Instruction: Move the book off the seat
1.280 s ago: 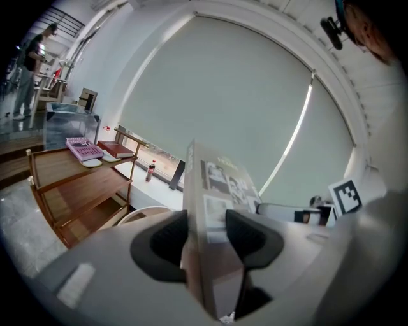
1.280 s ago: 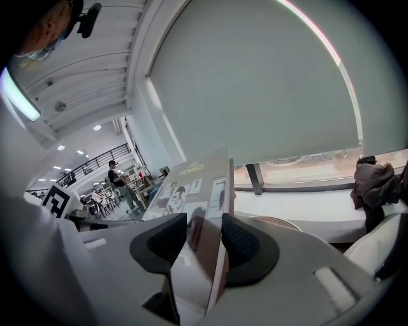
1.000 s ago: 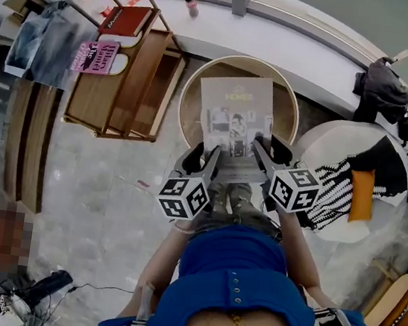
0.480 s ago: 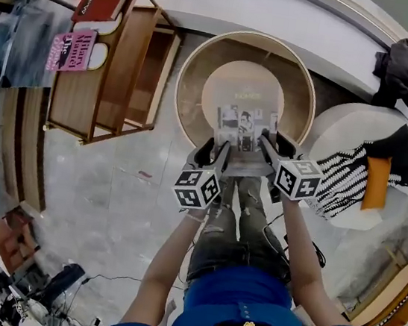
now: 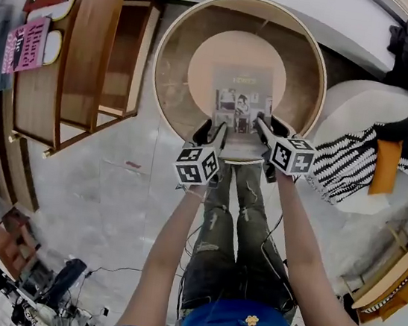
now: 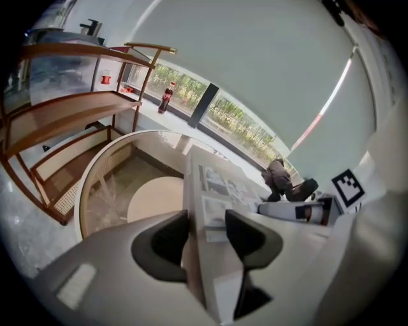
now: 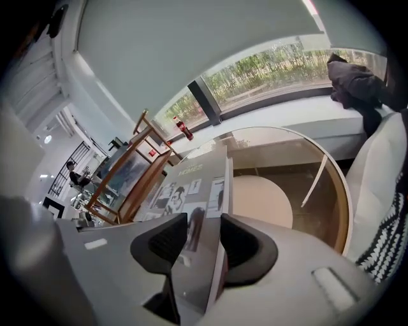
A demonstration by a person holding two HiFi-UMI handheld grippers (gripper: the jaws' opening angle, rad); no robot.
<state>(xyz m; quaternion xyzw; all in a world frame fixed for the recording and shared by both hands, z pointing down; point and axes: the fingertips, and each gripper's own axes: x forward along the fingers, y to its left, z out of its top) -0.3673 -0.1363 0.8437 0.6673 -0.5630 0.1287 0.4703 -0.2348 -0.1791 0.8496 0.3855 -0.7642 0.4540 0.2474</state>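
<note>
**Book comes down over the round table**

The book (image 5: 243, 100) has come down a long way in the last second. It is now low over the round table (image 5: 172, 79), well apart from the white seat (image 5: 343, 114) on the right. So it is off the seat, and the job looks nearly done: only the setting down is left. I cannot tell if it touches the table yet.

The left tongs (image 5: 216, 131) and right tongs (image 5: 263, 129) each pinch its near edge, side by side.

The book is flat and stiff, with a grey cover and small photos. The table has a wooden hoop rim, woven sides and a pale round shelf inside.
</note>
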